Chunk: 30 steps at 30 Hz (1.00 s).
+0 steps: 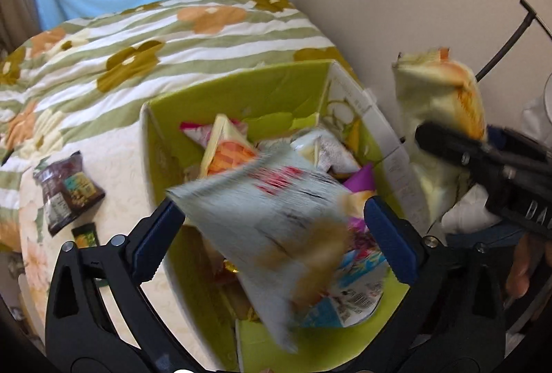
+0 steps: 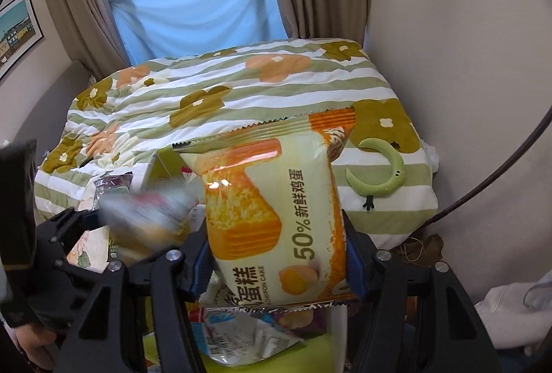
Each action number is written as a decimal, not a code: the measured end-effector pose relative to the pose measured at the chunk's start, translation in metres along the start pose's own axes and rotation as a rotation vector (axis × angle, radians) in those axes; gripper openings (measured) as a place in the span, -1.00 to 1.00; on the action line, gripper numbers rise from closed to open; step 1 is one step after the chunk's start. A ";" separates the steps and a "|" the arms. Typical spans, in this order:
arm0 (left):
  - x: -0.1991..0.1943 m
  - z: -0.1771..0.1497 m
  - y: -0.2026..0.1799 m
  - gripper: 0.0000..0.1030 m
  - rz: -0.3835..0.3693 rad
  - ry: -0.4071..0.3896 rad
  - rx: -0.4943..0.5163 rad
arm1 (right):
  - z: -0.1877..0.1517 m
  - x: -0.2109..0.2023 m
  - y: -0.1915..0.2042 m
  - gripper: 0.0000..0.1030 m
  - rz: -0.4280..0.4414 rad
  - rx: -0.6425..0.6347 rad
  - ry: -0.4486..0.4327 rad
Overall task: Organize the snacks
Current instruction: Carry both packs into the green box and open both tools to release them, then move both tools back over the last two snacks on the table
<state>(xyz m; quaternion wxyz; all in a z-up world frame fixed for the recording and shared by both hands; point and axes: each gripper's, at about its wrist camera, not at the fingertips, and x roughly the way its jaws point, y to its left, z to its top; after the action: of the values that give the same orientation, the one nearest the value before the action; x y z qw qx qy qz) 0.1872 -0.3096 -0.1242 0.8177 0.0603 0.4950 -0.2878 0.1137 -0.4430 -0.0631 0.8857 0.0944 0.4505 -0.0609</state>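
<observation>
Left gripper spread wide, blurred grey bag loose btwn jaws above green box, right gripper clamped on cake pack.

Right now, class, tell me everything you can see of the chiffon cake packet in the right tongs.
The chiffon cake packet is a glossy cream and orange plastic pouch with zigzag sealed ends, printed with a cake slice, an egg, "50%" and Chinese text. It looks sealed and puffed. It stands on end, clamped across its width between the blue pads of the right tongs, above the green cardboard box of snacks. Nothing else visibly touches it.
</observation>
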 end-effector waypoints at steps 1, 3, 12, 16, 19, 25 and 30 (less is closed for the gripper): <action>0.000 -0.002 0.002 0.99 0.005 0.007 -0.008 | 0.001 0.003 -0.001 0.13 0.009 -0.003 0.004; -0.004 -0.008 0.010 0.99 0.017 0.006 -0.028 | 0.003 0.010 -0.001 0.13 0.031 -0.015 0.014; -0.022 -0.011 0.047 0.99 0.051 -0.041 -0.137 | 0.024 0.045 0.007 0.16 0.095 -0.062 0.049; -0.027 -0.015 0.057 0.99 0.081 -0.047 -0.166 | 0.028 0.049 0.011 0.63 0.101 -0.078 0.021; -0.029 -0.022 0.065 0.99 0.090 -0.040 -0.198 | 0.025 0.045 0.013 0.99 0.121 -0.079 -0.013; -0.038 -0.037 0.077 0.99 0.107 -0.041 -0.238 | 0.016 0.034 0.019 0.99 0.148 -0.099 -0.024; -0.062 -0.045 0.083 0.99 0.118 -0.083 -0.262 | 0.015 0.014 0.033 0.99 0.142 -0.145 -0.044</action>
<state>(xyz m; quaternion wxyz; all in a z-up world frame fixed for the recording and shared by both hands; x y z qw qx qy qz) 0.1755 -0.1985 -0.1101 0.8539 -0.0300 0.4895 -0.1746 0.1401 -0.4148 -0.0617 0.9019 0.0604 0.4264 0.0328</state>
